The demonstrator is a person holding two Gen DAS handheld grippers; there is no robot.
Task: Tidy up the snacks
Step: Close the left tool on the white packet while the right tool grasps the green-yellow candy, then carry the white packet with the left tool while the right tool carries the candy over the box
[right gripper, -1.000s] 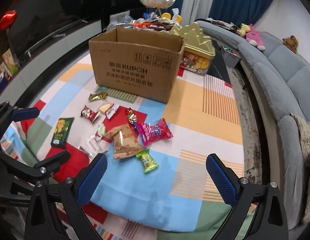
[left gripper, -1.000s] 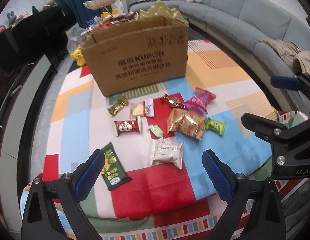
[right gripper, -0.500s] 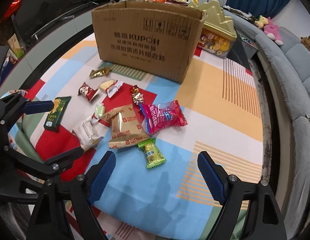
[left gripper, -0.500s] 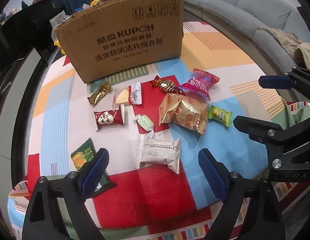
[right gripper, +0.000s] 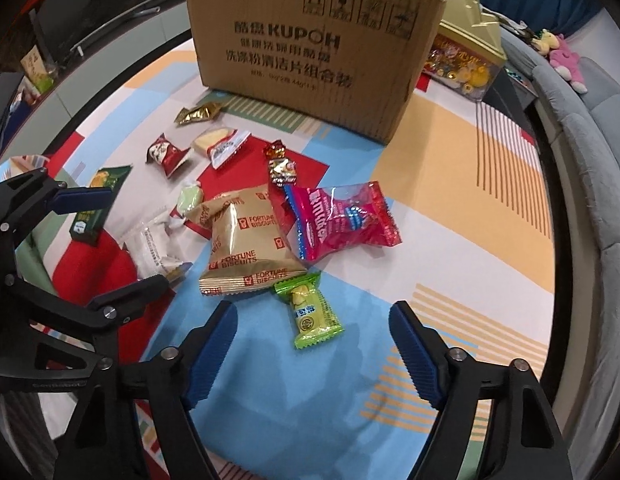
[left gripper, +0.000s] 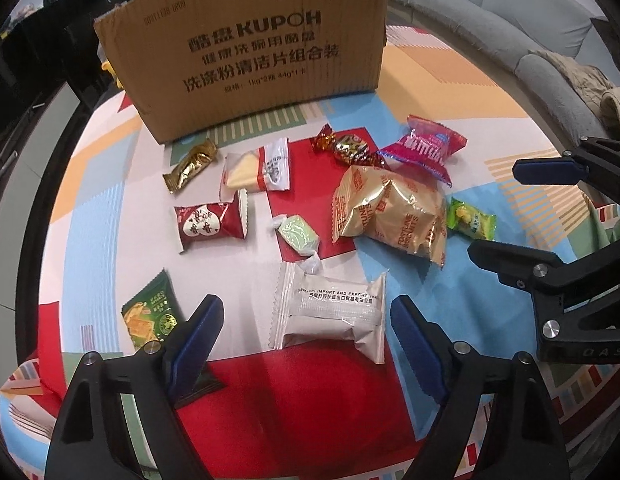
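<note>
- A brown corrugated cardboard box (left gripper: 246, 56) printed KUPOH stands toward the far edge of the tabletop, on a patchwork-coloured cloth (right gripper: 449, 168).
- The left gripper (left gripper: 308, 326) hangs with its jaws spread wide, empty, just above a white sealed wafer packet (left gripper: 329, 312) near the near edge.
- The right gripper (right gripper: 313, 334) is likewise spread and empty, over a small lime-green candy wrapper (right gripper: 311, 312).
- A gold foil fortune-biscuit bag (right gripper: 246, 240) lies mid-cloth, touching a pink-red plastic sweet bag (right gripper: 341, 220).
- A dark green flat sachet (left gripper: 150, 312) lies toward the left edge.
</note>
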